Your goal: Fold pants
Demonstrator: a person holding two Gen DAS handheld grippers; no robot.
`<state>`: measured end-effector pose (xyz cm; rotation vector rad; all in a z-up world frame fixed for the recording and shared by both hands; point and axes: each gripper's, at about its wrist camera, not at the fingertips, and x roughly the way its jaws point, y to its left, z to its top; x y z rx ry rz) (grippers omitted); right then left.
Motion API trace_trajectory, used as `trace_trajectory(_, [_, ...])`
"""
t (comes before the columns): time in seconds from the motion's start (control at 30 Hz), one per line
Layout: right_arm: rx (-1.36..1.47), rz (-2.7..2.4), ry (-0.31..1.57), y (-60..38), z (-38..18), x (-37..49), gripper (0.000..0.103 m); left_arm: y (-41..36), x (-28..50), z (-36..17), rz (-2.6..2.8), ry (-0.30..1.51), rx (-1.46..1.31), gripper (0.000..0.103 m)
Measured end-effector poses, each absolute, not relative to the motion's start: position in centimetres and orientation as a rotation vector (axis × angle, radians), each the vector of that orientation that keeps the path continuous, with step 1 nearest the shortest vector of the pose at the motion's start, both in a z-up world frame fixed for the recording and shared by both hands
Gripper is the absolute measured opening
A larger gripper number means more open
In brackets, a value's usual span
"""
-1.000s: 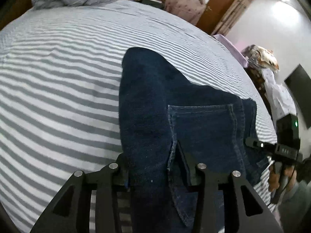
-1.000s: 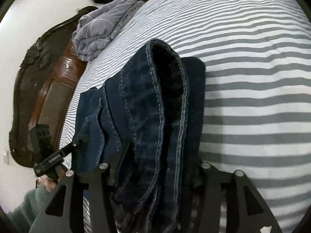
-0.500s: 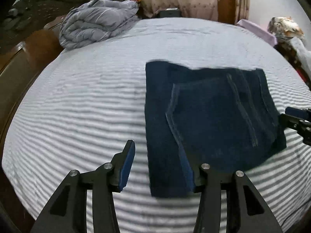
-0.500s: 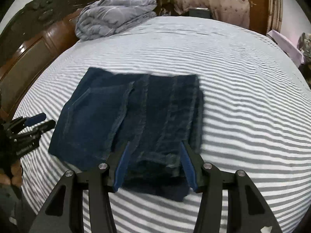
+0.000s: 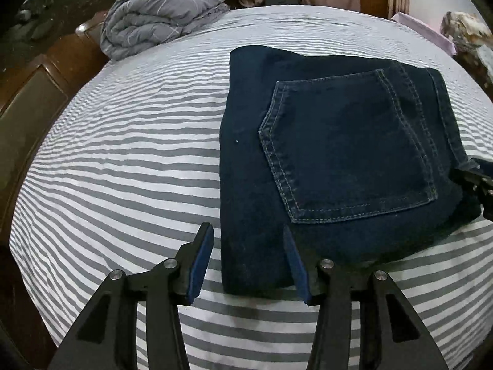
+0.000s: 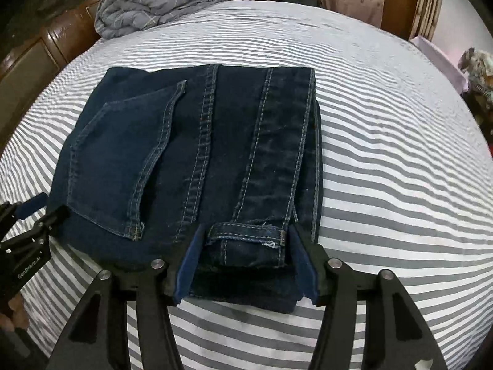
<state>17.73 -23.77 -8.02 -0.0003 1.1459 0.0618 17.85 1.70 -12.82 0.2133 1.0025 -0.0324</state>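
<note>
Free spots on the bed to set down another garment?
Bare striped sheet between the folded jeans and the wooden bed frame, and right of the jeans in the right wrist view. Crowded at the head corner: the grey comforter.

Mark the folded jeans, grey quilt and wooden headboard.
folded dark blue denim jeans [image 6: 197, 166], right wrist view, middle seam.
rumpled grey quilt [image 5: 160, 24], left wrist view, centre.
dark brown wooden headboard [image 5: 34, 98], left wrist view, panel.

Right gripper [image 5: 480, 185] cut off by the left wrist view's right edge, so its fingers can't be read there. Jeans [image 6: 197, 166] near edge hidden behind the finger bases. Clutter beyond the bed [image 6: 385, 154] too small to identify (top edge, both views).
</note>
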Motion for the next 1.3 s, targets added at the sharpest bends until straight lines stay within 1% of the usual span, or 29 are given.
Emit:
trace_trajectory(0.17, [-0.015,0.027,1.119,-23.1,-6.2,17.0,0.056,2.8,17.5,-11.5,-0.02,1.023,0.12,0.053])
trace_trajectory(0.2, [-0.009,0.023,1.105,-22.9,-5.5,16.4,0.06,3.1,17.2,-11.1,-0.012,1.029,0.104,0.053])
trace_trajectory(0.23, [-0.002,0.015,1.085,-22.7,-4.6,15.6,0.068,3.2,16.7,-10.6,-0.006,1.028,0.091,0.053])
trace_trajectory(0.33, [0.031,0.0,1.039,-22.0,-2.5,13.1,0.079,3.4,14.8,-9.3,-0.003,1.028,0.07,0.055])
trace_trajectory(0.4, [0.036,-0.008,1.02,-21.2,-1.3,11.3,0.082,3.4,13.2,-8.2,-0.012,1.023,0.047,0.056])
trace_trajectory(0.43, [0.034,-0.01,1.011,-20.8,-0.9,10.7,0.085,3.3,12.2,-7.6,-0.005,1.011,0.052,0.056])
trace_trajectory(0.47, [0.028,-0.009,1.002,-20.2,-0.4,9.8,0.086,3.3,11.3,-7.1,0.002,0.994,0.06,0.059])
trace_trajectory(0.5, [0.018,-0.011,0.997,-19.7,0.1,8.9,0.091,3.2,10.3,-6.4,0.007,0.975,0.072,0.064])
trace_trajectory(0.53, [0.015,-0.018,0.993,-19.3,0.4,8.1,0.092,3.2,9.7,-6.0,0.009,0.967,0.08,0.065])
trace_trajectory(0.57, [0.023,-0.02,0.98,-19.1,0.8,7.3,0.093,3.2,8.8,-5.4,0.018,0.958,0.09,0.067])
trace_trajectory(0.73, [0.043,-0.053,0.95,-18.9,2.5,3.6,0.095,3.2,4.9,-3.1,0.039,0.912,0.105,0.067])
trace_trajectory(0.87, [0.01,-0.069,0.936,-18.3,3.1,1.3,0.096,2.9,2.7,-1.7,0.042,0.883,0.112,0.067])
trace_trajectory(1.3, [0.007,-0.057,0.907,-18.0,4.7,-2.4,0.098,2.5,-0.6,-0.3,0.036,0.874,0.102,0.067])
